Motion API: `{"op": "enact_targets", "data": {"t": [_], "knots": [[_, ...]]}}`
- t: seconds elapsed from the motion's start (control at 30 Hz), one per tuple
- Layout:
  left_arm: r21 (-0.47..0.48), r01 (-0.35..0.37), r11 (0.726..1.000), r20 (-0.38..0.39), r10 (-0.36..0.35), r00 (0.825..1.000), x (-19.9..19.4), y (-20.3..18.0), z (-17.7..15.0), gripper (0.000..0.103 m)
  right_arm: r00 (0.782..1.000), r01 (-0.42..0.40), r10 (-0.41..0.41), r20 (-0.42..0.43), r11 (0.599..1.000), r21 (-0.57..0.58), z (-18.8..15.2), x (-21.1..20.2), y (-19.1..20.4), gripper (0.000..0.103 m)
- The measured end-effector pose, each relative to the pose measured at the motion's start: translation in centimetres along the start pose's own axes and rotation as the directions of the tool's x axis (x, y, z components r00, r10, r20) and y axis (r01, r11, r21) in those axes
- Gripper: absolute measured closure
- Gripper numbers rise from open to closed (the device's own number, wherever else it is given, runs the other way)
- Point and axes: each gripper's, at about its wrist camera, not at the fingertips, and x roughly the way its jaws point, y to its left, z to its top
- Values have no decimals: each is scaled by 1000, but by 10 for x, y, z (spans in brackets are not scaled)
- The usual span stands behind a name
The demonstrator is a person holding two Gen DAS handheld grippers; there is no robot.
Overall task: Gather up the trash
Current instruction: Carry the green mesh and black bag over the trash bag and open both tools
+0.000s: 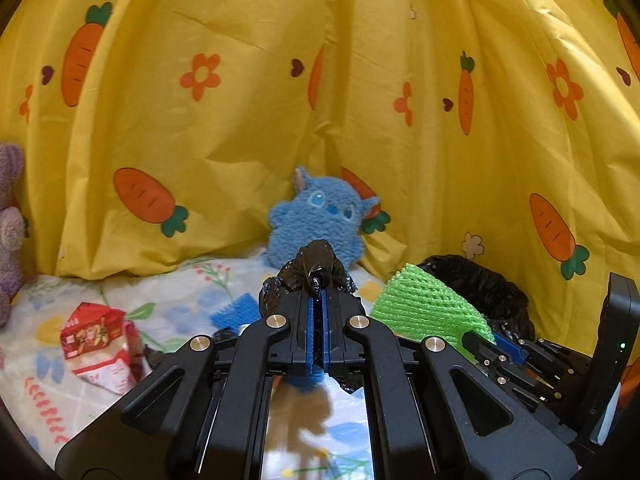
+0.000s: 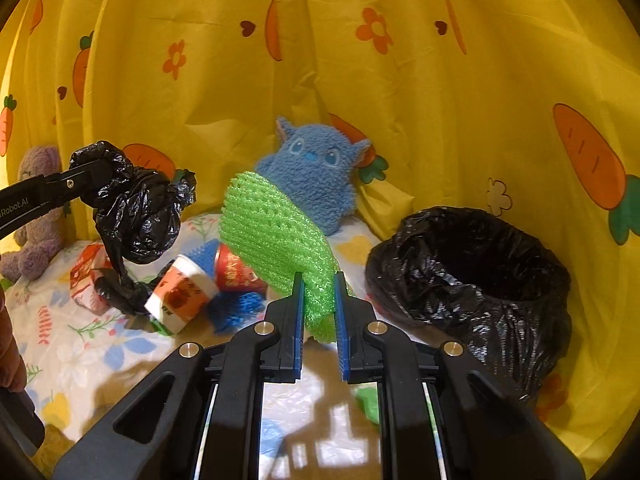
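My left gripper (image 1: 318, 286) is shut on a crumpled black plastic bag (image 1: 316, 262), held up off the bedsheet; the right wrist view shows this gripper (image 2: 86, 174) at the left with the bag (image 2: 138, 216) hanging from it. My right gripper (image 2: 318, 282) is shut on a green foam net (image 2: 276, 232), also lifted; in the left wrist view it (image 1: 490, 342) is at the right with the net (image 1: 424, 300). A bin lined with a black bag (image 2: 480, 280) stands open to the right. On the sheet lie a red-and-white carton (image 2: 86, 276), a paper cup (image 2: 184, 296), a red cup (image 2: 236, 268) and a blue foam net (image 2: 236, 308).
A blue plush toy (image 2: 312, 168) leans on the yellow carrot-print curtain (image 2: 400, 100) at the back. A purple plush toy (image 2: 38, 216) sits at the far left. The floral sheet (image 2: 80, 352) covers the surface. A sleeve (image 2: 10, 352) shows at the left edge.
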Motion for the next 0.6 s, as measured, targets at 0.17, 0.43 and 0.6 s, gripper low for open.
{"op": "enact_targets", "data": {"t": [0.17,0.43,0.6], "knots": [[29,109,994,-16,-109,994,37,-37,6,101,992,120,-121,22,992,38,4,4,-33,89],[76,252,965,-25,-251,968,95,-95,16,101,956,286,-290,46,955,78,8,18,-81,89],[78,306,949,-48,-303,952,132,-124,16,101,932,355,-360,37,928,111,11,33,-108,89]]}}
